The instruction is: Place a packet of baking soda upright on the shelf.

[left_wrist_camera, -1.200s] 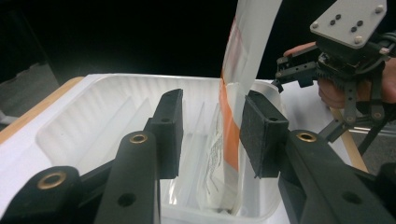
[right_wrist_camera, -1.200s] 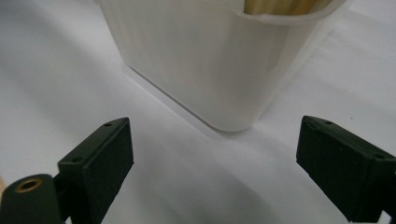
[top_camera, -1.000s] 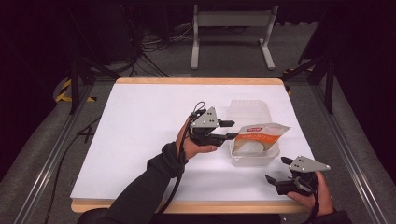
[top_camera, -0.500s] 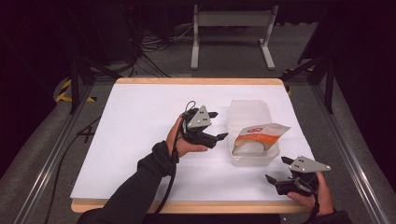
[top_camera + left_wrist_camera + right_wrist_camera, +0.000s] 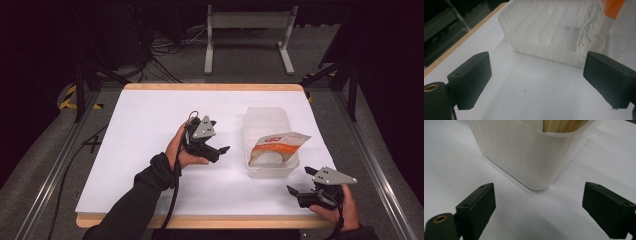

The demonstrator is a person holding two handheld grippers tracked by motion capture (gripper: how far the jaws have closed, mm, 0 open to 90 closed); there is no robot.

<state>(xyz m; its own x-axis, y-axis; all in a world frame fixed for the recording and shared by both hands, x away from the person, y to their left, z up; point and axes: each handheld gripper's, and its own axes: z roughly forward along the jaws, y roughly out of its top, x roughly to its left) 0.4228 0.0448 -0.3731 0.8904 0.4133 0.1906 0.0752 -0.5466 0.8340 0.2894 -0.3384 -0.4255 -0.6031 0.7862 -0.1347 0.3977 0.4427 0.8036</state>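
On the white surface (image 5: 150,150), a pouch (image 5: 277,147) leans in the tub (image 5: 265,172); left tongs (image 5: 220,150), just opening, and right tongs (image 5: 295,192) gape empty. A careless nudge could tip the pouch out.

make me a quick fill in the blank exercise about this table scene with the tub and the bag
1. The bag lies inside the clear plastic ____.
2. The jaws of the left gripper stand ____, with nothing between them.
3. The right gripper is held near the table's ____ edge, apart from the tub.
4. The band across the bag is coloured ____.

Missing words: tub; open; front; orange
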